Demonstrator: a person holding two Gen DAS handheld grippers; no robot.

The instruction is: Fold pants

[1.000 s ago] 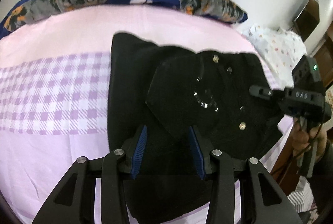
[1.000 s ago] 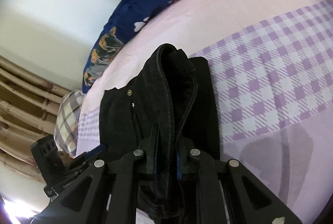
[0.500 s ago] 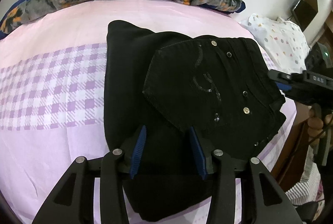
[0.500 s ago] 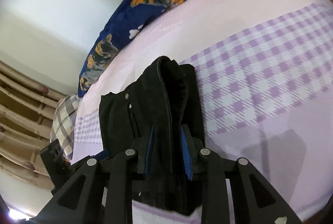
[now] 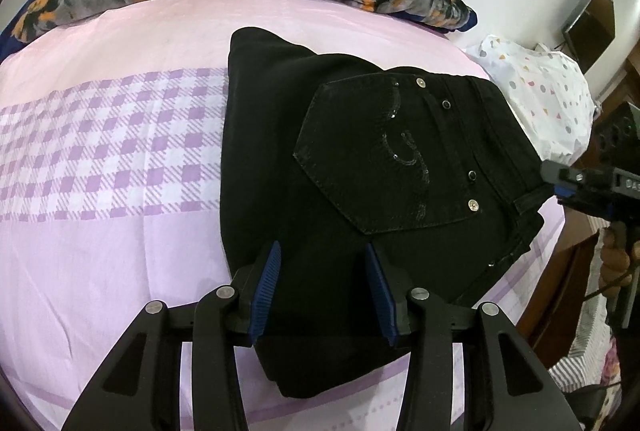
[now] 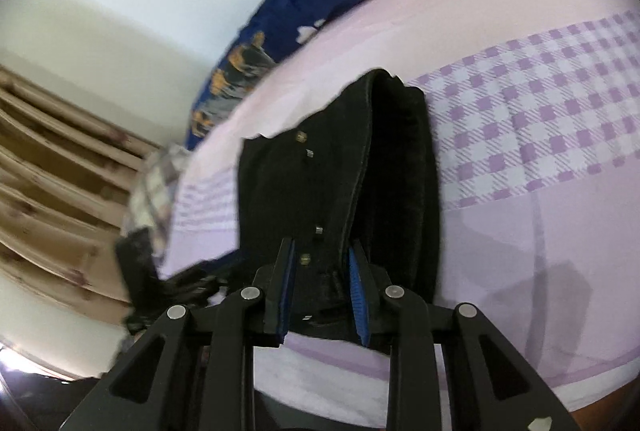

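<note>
The black pants lie folded in the middle of the frame, on the pink bed. My right gripper has just let go, and my left gripper is loose too. I should lift both straight up so the fold stays neat.

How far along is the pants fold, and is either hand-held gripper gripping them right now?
Looks mostly done: the black pants lie as a compact folded stack on the pink bedsheet, back pocket up. In hand: nothing. The right hand-held gripper has just been opening, its pads off the cloth; the left hand-held gripper is open above the near edge. Left: perhaps squaring the uneven far corner.
</note>
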